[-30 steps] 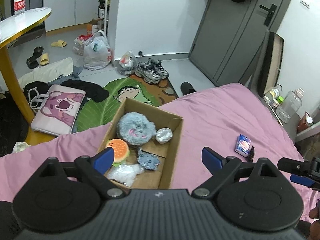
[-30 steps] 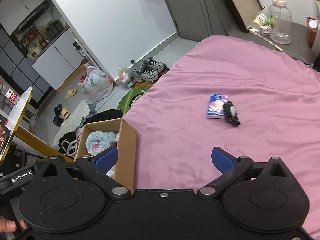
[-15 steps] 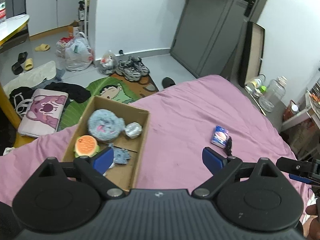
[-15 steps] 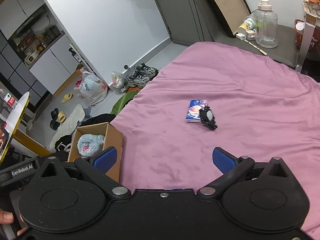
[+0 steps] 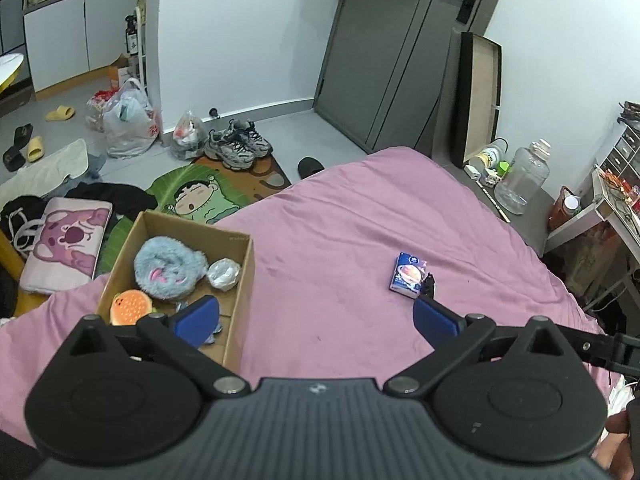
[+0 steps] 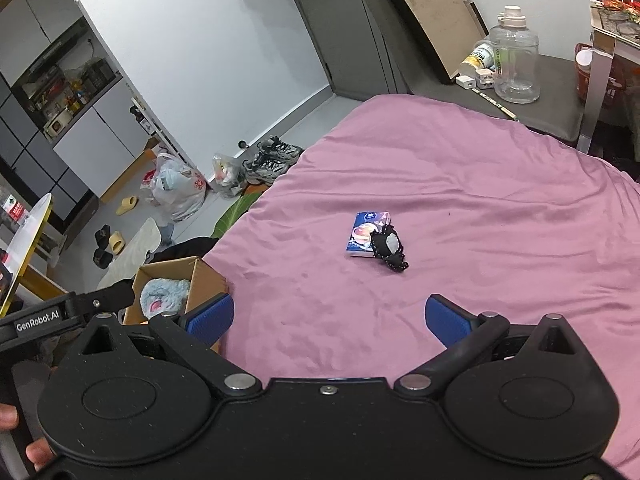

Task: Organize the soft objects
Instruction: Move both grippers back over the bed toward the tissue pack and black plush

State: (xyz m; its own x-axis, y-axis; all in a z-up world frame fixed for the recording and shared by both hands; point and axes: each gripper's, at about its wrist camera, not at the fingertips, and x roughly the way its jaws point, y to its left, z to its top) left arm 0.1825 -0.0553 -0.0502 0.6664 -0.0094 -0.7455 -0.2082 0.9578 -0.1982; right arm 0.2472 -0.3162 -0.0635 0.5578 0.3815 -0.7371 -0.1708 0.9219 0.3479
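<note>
**Right wrist view: small packet lies dead ahead of the right tool**

Both tools gape empty, the left tool (image 5: 316,318) having just opened wider. The blue printed packet (image 6: 366,234) with a black lacy pouch (image 6: 389,249) touching it lies on the pink bed (image 6: 500,220), ahead of the right tool (image 6: 328,320), which looks nearer; its long axis runs away from the tool. The open cardboard box (image 5: 240,280) sits left.

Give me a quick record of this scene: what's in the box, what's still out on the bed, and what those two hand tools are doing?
Surface: pink bedspread
Container: cardboard box, at the bed's edge
In box: blue fluffy plush, burger toy, silvery ball
On bed: small blue packet, black pouch lying against it
Left gripper: open, its fingers have just been opening, nothing between them
Right gripper: open, empty
</note>
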